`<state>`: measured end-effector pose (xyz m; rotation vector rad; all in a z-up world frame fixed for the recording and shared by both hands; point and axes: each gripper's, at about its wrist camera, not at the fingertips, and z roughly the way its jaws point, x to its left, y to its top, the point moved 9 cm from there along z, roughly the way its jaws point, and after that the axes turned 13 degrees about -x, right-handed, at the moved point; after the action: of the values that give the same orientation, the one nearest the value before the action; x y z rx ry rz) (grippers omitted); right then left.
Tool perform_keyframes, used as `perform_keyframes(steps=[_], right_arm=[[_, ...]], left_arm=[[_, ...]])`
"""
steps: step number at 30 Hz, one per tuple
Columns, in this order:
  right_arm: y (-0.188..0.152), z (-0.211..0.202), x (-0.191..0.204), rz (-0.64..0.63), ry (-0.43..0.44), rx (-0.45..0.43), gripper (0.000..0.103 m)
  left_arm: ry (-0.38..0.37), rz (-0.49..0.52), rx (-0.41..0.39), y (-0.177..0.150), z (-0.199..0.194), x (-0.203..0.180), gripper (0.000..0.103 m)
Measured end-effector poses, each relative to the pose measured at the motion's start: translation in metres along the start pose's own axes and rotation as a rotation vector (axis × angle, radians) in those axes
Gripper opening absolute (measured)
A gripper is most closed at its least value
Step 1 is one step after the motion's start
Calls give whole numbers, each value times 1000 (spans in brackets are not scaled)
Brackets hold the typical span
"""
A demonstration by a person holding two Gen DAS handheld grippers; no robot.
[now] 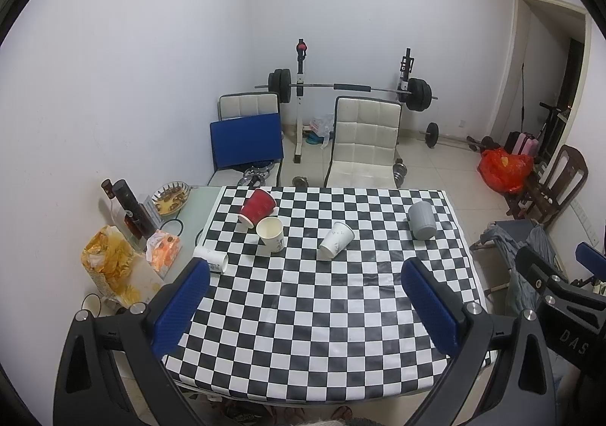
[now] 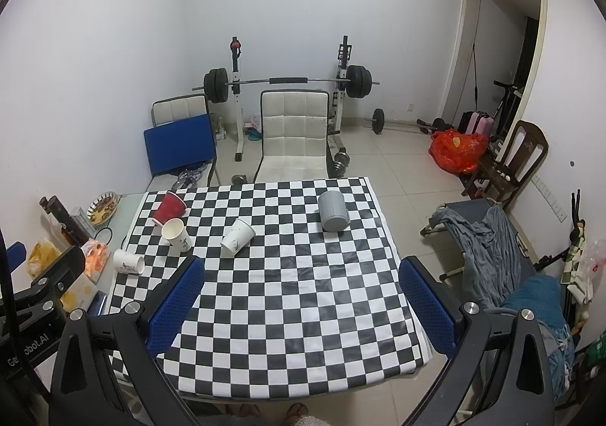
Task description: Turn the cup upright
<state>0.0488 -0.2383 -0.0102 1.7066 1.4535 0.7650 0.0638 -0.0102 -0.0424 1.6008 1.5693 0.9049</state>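
Several cups are on the checkered tablecloth. A red cup lies tipped at the far left, with a white paper cup next to it, mouth up and leaning. Another white cup lies on its side at the cloth's left edge. A third white cup lies on its side mid-table. A grey cup stands mouth-down at the far right; it also shows in the right wrist view. My left gripper and right gripper are open and empty, above the table's near part.
Snack bags, a dark bottle and a dish crowd the table's left strip. Two white chairs and a barbell rack stand behind the table. A cot with clothes stands to the right.
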Motion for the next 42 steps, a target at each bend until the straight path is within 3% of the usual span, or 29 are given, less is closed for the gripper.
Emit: perform_keyframes(steps=[11, 18, 34, 42], right_arm=[[-2, 0, -1, 1, 2, -3, 103], [21, -3, 9, 3, 4, -7, 103], [18, -5, 7, 7, 5, -8, 103], [9, 22, 15, 56, -34, 66, 103]], left_arm=[[-1, -3, -4, -1, -1, 0, 103], [-1, -4, -10, 0, -1, 1, 103], [-6, -6, -23, 6, -4, 6, 103], [49, 43, -11, -4, 40, 25, 103]])
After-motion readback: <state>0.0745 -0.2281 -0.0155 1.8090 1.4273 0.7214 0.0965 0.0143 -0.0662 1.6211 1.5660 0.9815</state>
